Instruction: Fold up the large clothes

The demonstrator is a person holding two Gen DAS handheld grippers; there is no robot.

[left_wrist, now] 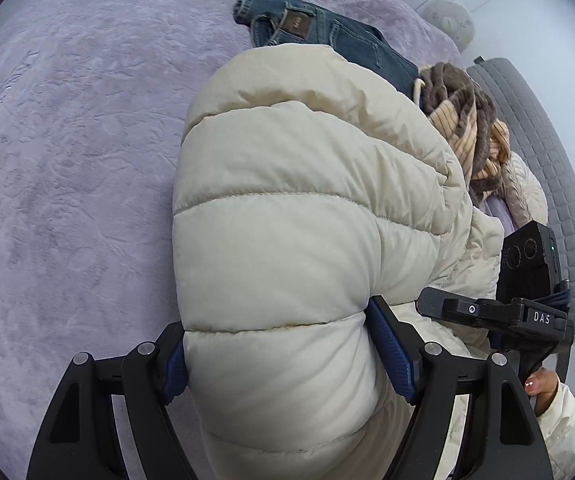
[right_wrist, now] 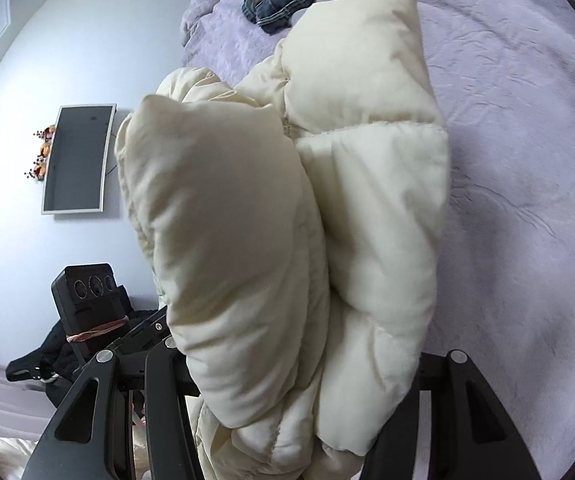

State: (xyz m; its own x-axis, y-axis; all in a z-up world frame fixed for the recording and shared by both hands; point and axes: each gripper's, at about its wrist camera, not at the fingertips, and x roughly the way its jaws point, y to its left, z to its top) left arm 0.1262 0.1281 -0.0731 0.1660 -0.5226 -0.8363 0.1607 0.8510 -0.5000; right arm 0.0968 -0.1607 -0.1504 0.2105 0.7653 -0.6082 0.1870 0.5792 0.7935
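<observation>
Both claws, left claw (left_wrist: 277, 356) and right claw (right_wrist: 303, 380), clamp the cream puffer jacket (left_wrist: 307, 200) above the purple bed (left_wrist: 67, 160).

Puffer jacket (left_wrist: 307, 216) lay on bed (left_wrist: 67, 160), near end lifted between both grippers. Jeans (left_wrist: 327, 28) lay behind jacket. Crumpled blanket (left_wrist: 467, 120) sat right of jacket, beside jeans. Monitor (right_wrist: 77, 158) hung on wall left of bed.
</observation>
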